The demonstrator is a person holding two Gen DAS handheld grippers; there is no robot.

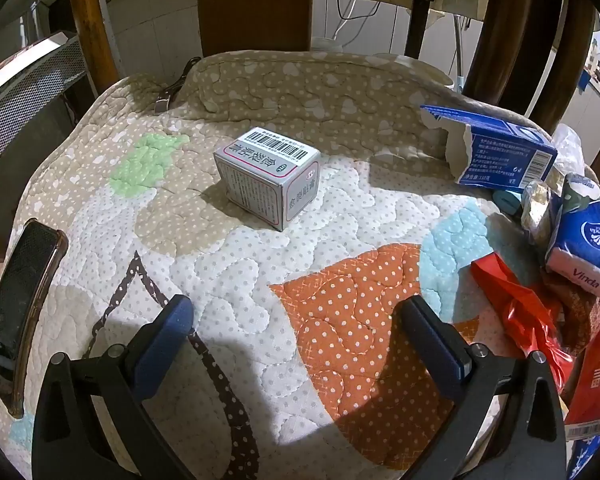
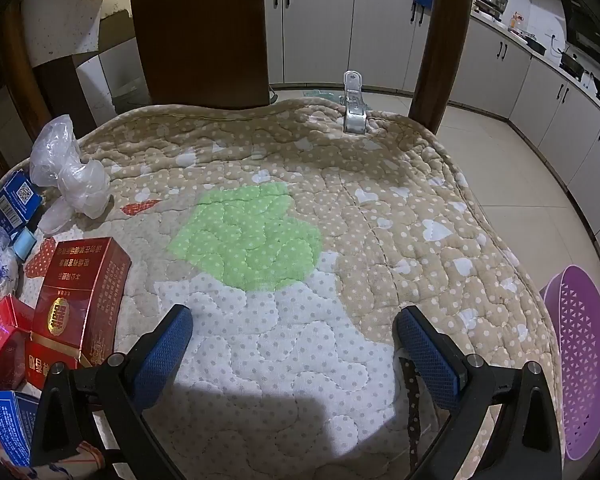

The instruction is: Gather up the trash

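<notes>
Covering the seat, a quilted cushion lies beneath both wide-open grippers, kitchen cabinets behind.

Polka-dot patchwork quilt, grey box, perhaps purple basket

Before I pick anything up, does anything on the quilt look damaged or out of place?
Yes. The blue box at the quilt's far right edge is torn open, its flap ragged. A crumpled clear plastic bag lies beside the pile of packets. The grey box sits alone, intact.
</notes>
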